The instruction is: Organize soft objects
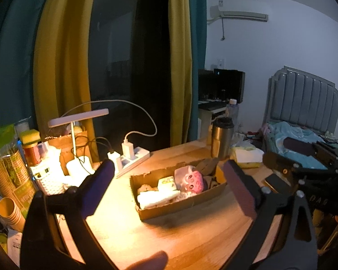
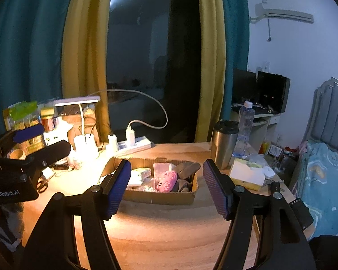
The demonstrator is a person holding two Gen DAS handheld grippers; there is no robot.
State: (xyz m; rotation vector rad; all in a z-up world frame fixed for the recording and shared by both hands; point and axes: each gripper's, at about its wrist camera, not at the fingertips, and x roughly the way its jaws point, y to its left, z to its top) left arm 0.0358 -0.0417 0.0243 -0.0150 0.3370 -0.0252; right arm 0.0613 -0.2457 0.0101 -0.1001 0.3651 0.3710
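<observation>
Box: a brown card box (image 2: 160,196) sits in the middle of the tabletop (image 2: 169,236), at 12 o'clock from both claws.
Soft things: they all lie inside the box. A pink toy (image 2: 166,181) with dark eyes is in the middle. White cloths (image 1: 157,196) are at its 9 o'clock. Brown cloth (image 2: 187,171) is at its 3 o'clock.
Left claw: the left claw (image 1: 169,185) is wide open, and nothing is between its fingers. It is held above the tabletop, apart from the box.
Right claw: the right claw (image 2: 166,187) is partly open and holds nothing. It is also above the tabletop, near the box but not touching it.
Lamp: a white lamp (image 1: 78,118) shines at 10 o'clock from the box.
Plugs: a white plug strip (image 2: 133,145) lies at 11 o'clock from the box.
Cup: a metal cup (image 2: 224,144) stands at 2 o'clock from the box.
Tissues: a tissue pack (image 2: 247,175) lies at 3 o'clock from the box.
</observation>
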